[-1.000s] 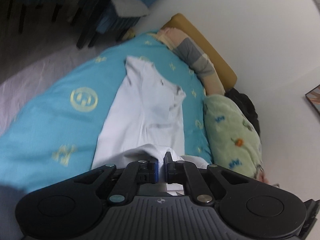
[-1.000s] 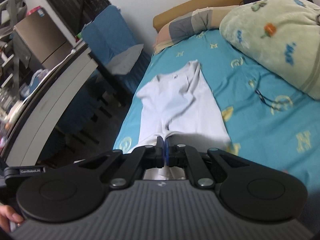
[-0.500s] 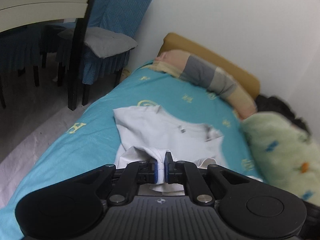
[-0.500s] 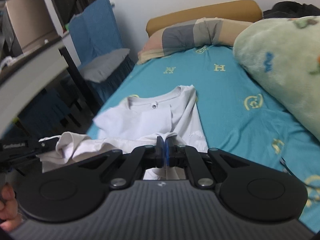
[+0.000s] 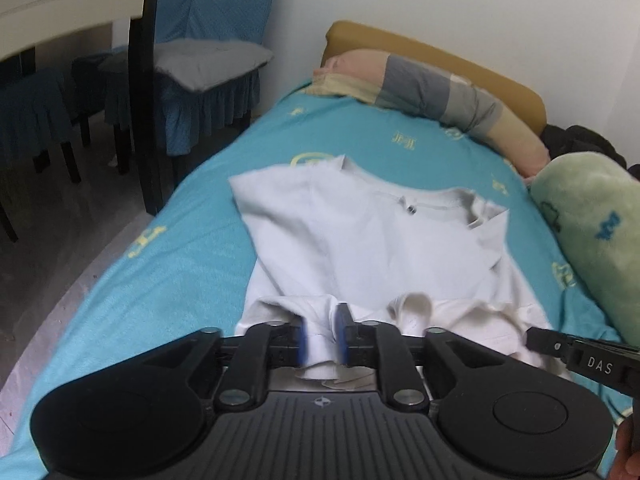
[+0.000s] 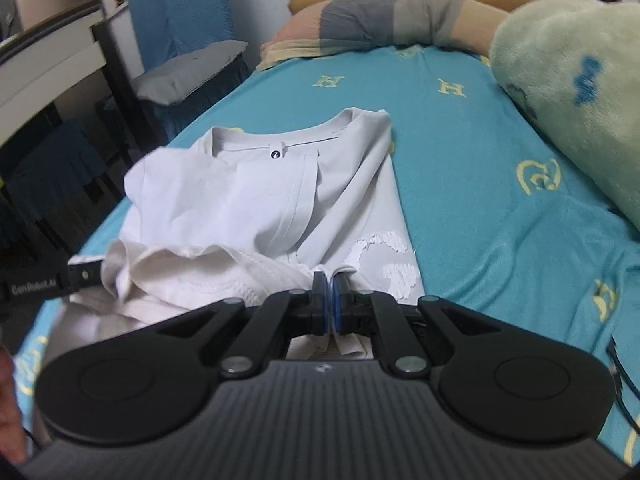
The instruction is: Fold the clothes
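A white T-shirt (image 5: 360,248) lies on the teal bed sheet (image 5: 180,248), collar toward the headboard, sleeves folded in. Its bottom hem is lifted and bunched over the lower body of the shirt. My left gripper (image 5: 321,336) has its fingers parted, with a fold of the hem still standing between the pads. In the right wrist view the T-shirt (image 6: 256,200) shows its neck label, and my right gripper (image 6: 329,300) is shut on the hem's right end. Each gripper's tip shows at the edge of the other's view.
A striped pillow (image 5: 432,84) and a tan headboard sit at the bed's far end. A green plush blanket (image 5: 592,232) fills the bed's right side. A blue-covered chair (image 5: 200,64) with a grey cushion and a white table (image 5: 60,12) stand left of the bed.
Both grippers carried the hem forward over the shirt toward the collar and came down low. The left gripper's fingers have parted; the right stays closed on the cloth.
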Action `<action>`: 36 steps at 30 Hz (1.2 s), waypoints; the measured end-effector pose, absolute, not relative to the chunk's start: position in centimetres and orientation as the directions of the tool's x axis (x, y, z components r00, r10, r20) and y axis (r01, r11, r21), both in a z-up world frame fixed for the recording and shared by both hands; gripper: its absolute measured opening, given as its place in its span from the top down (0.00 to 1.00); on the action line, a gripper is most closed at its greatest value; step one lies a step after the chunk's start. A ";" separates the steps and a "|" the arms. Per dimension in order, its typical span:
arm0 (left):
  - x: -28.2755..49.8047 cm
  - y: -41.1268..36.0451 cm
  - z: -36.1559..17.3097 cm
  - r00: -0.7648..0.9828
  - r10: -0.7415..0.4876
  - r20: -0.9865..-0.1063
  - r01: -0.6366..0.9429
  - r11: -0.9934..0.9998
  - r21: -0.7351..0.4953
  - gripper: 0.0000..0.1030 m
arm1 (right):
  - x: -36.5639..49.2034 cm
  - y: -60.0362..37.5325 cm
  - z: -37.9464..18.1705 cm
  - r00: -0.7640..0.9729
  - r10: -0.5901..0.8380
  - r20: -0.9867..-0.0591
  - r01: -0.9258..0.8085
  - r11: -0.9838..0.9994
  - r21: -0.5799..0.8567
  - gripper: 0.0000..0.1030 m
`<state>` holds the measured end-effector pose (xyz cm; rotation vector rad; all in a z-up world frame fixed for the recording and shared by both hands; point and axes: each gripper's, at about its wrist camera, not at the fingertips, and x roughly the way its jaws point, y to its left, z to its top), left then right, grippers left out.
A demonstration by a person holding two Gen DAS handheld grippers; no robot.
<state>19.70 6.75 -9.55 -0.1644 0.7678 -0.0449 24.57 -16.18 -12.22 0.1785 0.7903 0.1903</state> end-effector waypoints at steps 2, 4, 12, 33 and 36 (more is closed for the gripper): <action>18.3 6.1 -7.3 0.741 -0.083 -0.666 -0.008 0.991 -0.133 0.39 | 24.0 -16.6 -10.7 0.679 0.253 -0.689 -0.100 0.962 0.255 0.91; 16.5 5.5 -4.8 0.775 -0.076 -0.627 0.015 0.995 -0.103 0.25 | 22.5 -16.7 -8.5 0.699 0.235 -0.675 -0.099 0.967 0.234 0.74; 8.8 3.7 3.4 0.850 -0.102 -0.517 0.075 0.994 -0.074 0.02 | 14.2 -17.0 -0.1 0.811 0.240 -0.533 -0.150 0.967 0.208 0.18; -3.1 2.0 2.5 0.913 -0.062 -0.403 0.047 0.998 -0.047 0.01 | 3.1 -16.9 -0.7 0.874 0.259 -0.411 -0.181 0.959 0.219 0.18; -2.7 1.9 1.9 0.907 -0.079 -0.415 0.054 0.996 -0.072 0.01 | 3.8 -17.7 -2.2 0.832 0.304 -0.464 -0.151 0.929 0.339 0.18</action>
